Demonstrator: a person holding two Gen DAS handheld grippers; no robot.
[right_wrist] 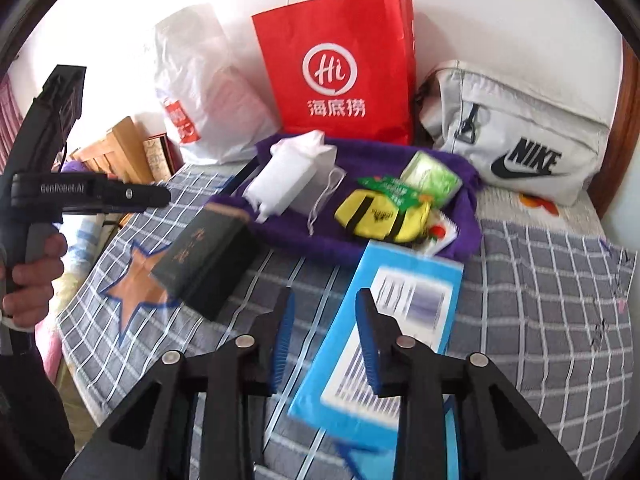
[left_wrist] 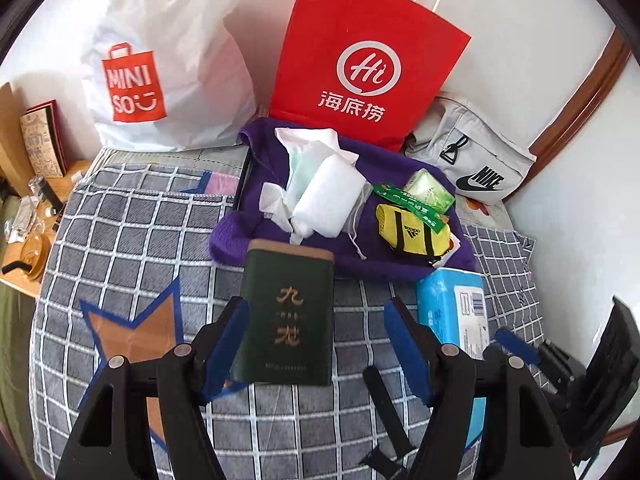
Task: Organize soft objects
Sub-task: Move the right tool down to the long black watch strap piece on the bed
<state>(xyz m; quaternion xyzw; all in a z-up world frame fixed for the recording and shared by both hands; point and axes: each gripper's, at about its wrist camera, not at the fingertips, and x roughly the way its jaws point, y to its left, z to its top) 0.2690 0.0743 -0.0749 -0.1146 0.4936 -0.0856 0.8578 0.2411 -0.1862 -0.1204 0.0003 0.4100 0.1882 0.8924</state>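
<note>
Through my left wrist view, my left gripper (left_wrist: 316, 344) is standing wide, empty, straddling the dark green box (left_wrist: 288, 316), stiff and probably light. Through my right, my right gripper (right_wrist: 326, 340) is gaping narrowly, empty, over the blue tissue pack (right_wrist: 380, 332) on the bed, soft and slippery; I'd be pinching its middle.

Bright, even daylight is filling both views, washing the white wall behind the tall red paper shopping bag (left_wrist: 362, 60) almost to pure white. The crinkled white plastic bag (left_wrist: 160, 60) left of that red bag is losing its folds to glare. Shadows are staying faint and soft. Fisheye distortion is bending the checked grey bedcover (left_wrist: 132, 240) and leaving dark vignetting in all 4 corners. In the right wrist view, motion blur is smearing the flat blue tissue pack (right_wrist: 400, 300) and the dark green rectangular tin (right_wrist: 204, 256) in front of the red bag; the left wrist view is staying sharper.
</note>
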